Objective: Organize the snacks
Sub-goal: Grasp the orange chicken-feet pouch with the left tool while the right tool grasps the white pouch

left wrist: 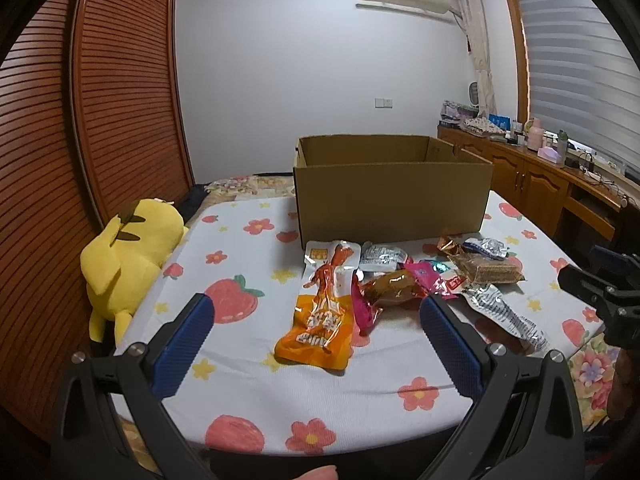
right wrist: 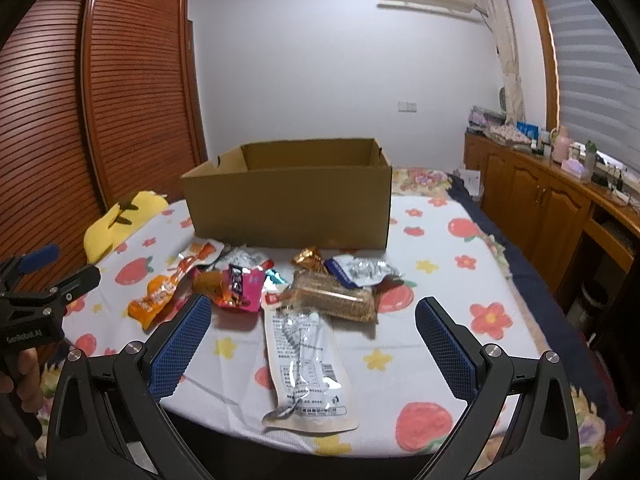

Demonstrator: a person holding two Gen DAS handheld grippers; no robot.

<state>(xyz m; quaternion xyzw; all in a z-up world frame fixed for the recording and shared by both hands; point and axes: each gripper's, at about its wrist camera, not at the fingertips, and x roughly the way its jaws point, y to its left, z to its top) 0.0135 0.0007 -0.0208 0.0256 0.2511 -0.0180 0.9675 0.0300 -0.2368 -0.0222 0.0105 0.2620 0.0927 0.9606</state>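
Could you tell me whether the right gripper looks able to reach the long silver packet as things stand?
Probably yes: the right gripper is open, the long silver packet lies flat straight ahead between its fingers, with nothing over its near end.

The left gripper [left wrist: 318,312] hangs over the near edge of the bed [left wrist: 248,392], its blue fingers [left wrist: 184,344] spread wide with nothing between them. Beyond them lies an orange packet [left wrist: 320,328], with a brown snack [left wrist: 390,286], a pink wrapper [left wrist: 430,280], a wafer pack [left wrist: 490,270] and a silver pouch [left wrist: 508,314] scattered to its right. An open cardboard box [left wrist: 392,200] stands behind the snacks. A yellow plush [left wrist: 128,260] lies at the bed's left edge. The right gripper [left wrist: 600,284] shows at the right border.
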